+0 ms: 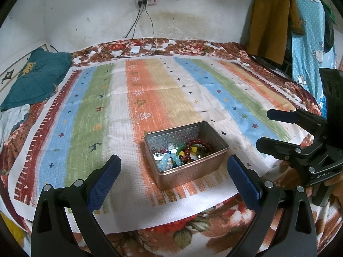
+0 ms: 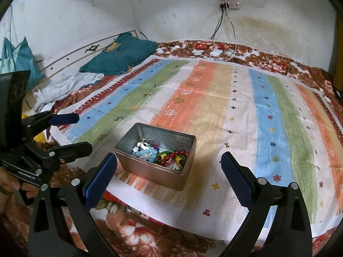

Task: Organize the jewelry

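Got both grippers spread wide, empty, hovering near the tin so I can pick beads out.

left tool jaws spread wide and holding nothing, right tool same deal, both hovering side by side

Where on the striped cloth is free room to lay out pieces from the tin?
The striped cloth lies bare right of the tin and behind it, up to the charger cables. The tin itself is crowded with bead bracelets. The left edge nears the teal quilt.
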`<state>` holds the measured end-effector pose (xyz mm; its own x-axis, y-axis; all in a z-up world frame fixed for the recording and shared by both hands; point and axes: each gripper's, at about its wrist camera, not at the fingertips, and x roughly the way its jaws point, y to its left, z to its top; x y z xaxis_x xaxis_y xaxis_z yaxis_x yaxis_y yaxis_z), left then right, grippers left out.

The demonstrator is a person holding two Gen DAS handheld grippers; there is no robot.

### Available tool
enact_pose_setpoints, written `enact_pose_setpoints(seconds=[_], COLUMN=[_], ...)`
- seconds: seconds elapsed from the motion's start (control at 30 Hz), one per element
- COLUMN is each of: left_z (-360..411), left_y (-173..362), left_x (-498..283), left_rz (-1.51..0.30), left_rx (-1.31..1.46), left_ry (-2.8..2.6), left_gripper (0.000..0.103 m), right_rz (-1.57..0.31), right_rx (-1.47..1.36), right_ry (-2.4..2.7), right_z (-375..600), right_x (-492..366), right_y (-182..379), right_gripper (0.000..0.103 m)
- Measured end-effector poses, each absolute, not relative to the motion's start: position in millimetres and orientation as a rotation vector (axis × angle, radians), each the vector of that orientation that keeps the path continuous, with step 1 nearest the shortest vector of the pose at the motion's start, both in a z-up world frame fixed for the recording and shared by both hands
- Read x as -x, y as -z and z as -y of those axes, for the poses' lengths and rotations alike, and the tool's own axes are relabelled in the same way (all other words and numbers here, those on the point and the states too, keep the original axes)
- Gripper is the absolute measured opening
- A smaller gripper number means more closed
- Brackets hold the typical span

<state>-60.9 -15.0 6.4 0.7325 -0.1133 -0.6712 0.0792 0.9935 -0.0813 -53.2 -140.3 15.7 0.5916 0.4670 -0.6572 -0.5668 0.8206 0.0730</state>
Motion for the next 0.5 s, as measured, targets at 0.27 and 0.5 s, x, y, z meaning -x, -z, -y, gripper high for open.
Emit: enact_pose_setpoints(seconds=[0.27, 0.5], left_z=[14.6, 14.3], left_y=[-5.1, -2.3], left_x=[62.1, 62.8], left_rz=[-0.74, -0.746], left_rx=[0.05, 0.045], left_ry=[0.106, 0.113], left_gripper=[0.097, 0.097], right_rz=[-0.72, -0.719], right_rx=[0.142, 0.147], right_ry=[-0.608, -0.609], right_z=[143.1, 142.3], right_x=[49.6, 50.7], right_y=[-14.7, -15.4], right_gripper=[0.098, 0.098])
